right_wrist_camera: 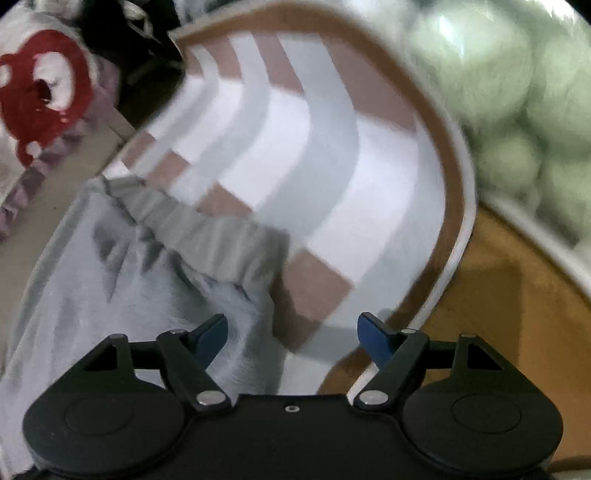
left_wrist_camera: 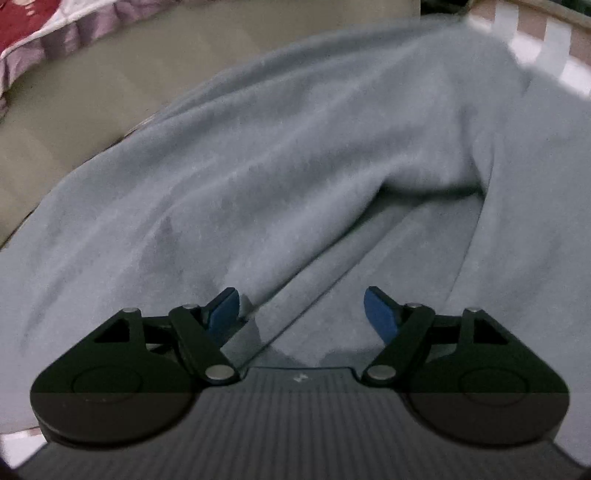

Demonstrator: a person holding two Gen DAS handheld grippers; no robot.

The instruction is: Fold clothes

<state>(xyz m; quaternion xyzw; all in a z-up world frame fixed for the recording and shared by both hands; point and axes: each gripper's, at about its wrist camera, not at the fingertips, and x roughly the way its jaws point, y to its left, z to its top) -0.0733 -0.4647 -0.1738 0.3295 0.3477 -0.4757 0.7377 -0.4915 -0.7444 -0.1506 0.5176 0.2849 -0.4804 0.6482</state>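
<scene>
1. A grey-blue fleece garment [left_wrist_camera: 295, 177] is seen filling most of the left wrist view, from lower left to upper right, with long diagonal folds and one deep crease right of centre.
2. In the right wrist view the same garment [right_wrist_camera: 122, 280] is seen at lower left, paler, with a gathered elastic band [right_wrist_camera: 207, 229] running diagonally across its top edge.
3. The garment is laid on a white and pink-brown checked sheet [right_wrist_camera: 325, 155] with a brown border; the sheet is also visible at the upper right of the left wrist view [left_wrist_camera: 546, 48].
4. Left gripper [left_wrist_camera: 301, 310]: blue-padded fingers [left_wrist_camera: 223, 314] are held wide apart, nothing between them; cloth lies directly below, a fold ridge running up from beside the left pad. Contact with the cloth cannot be told.
5. Right gripper [right_wrist_camera: 291, 338]: fingers [right_wrist_camera: 373, 341] are held apart, nothing clamped; the left one is over the garment edge, the right one over the sheet border.
6. A beige surface [left_wrist_camera: 74, 110] is seen at upper left of the left wrist view.
7. A red and white printed cloth with a lilac frill [right_wrist_camera: 44, 96] is seen at upper left of the right wrist view, also in the left wrist view's corner [left_wrist_camera: 33, 26].
8. A blurred pale green quilted item [right_wrist_camera: 517, 92] fills the upper right; an ochre surface [right_wrist_camera: 498, 314] lies below it.
</scene>
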